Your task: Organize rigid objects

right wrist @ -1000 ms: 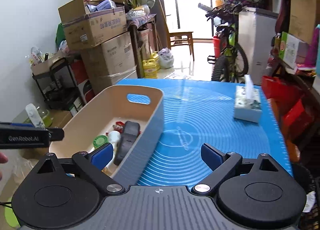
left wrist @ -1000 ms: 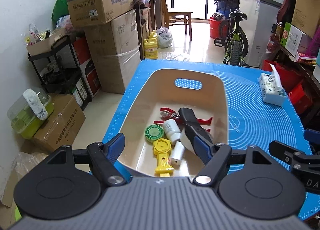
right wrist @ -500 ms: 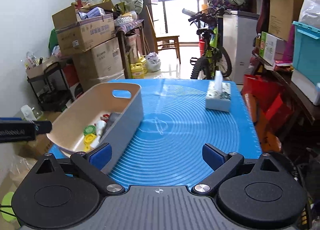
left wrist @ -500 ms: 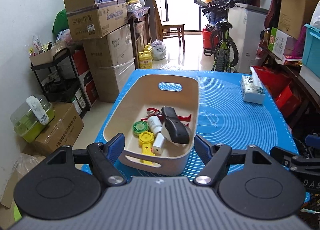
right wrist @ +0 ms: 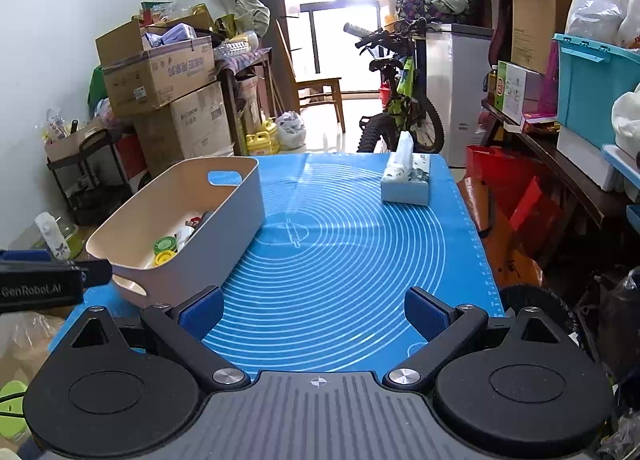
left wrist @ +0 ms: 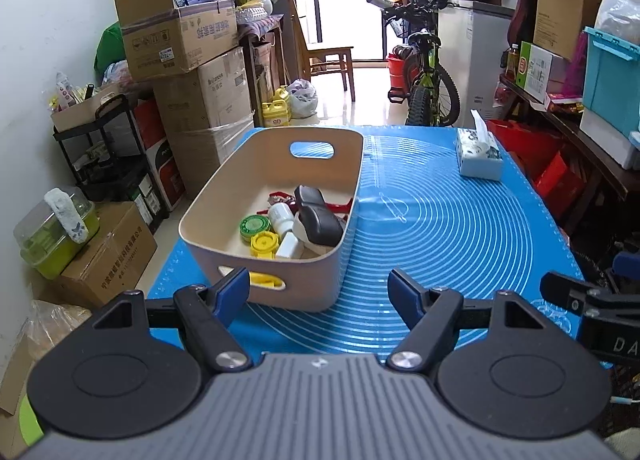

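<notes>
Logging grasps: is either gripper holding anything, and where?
Nothing is held: left gripper and right gripper are both open and empty.

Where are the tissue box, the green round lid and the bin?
tissue box [left wrist: 480, 162]: left wrist view, front face.
green round lid [left wrist: 254, 226]: left wrist view, its top.
bin [right wrist: 240, 204]: right wrist view, grey outer wall.

Setting: cluttered room of a home, used for storage. Evidence: stacked brown cardboard boxes [left wrist: 188, 72] along the white wall, green-and-black bicycle [left wrist: 424, 76] parked beside a white chest freezer [left wrist: 476, 60], wooden chair [left wrist: 324, 56] by bright balcony doors, yellow plastic jug [left wrist: 276, 112] on tiled floor.
</notes>
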Motion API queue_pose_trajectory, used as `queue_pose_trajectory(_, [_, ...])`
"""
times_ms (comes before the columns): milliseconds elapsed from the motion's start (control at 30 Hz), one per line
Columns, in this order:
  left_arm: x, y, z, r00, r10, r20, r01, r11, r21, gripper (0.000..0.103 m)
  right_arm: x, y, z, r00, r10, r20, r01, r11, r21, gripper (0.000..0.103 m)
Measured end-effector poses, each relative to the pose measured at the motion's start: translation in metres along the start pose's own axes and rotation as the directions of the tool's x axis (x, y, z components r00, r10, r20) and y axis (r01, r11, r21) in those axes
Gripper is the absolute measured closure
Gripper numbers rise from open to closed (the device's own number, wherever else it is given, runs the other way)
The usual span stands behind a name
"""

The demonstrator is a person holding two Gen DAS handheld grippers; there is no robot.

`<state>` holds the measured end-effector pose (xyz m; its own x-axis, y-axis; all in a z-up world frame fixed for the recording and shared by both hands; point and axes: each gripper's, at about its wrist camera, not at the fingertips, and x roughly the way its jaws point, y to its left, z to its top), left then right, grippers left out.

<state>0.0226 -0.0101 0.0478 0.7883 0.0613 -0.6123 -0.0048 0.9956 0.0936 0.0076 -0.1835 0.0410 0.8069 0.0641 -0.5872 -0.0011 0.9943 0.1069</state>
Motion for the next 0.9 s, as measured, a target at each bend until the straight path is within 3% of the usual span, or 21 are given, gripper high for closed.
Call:
queue_pose_trajectory(300, [-0.001, -0.003, -0.026, 1.000, -0.005, -0.008, 0.005, 1.000, -0.007, 0.027, -0.006, 0.004, -0.016, 1.000, 0.005, 0.004, -0.005, 1.000, -0.013, 0.006])
queue_pose_trajectory(900, [0.006, -0.003, -0.046, 1.000, -0.019, 0.013, 0.020, 1.000, -0.023, 0.027, -0.008, 0.007, -0.044, 1.000, -0.007, 0.028, 0.008, 0.999, -0.037, 0.006])
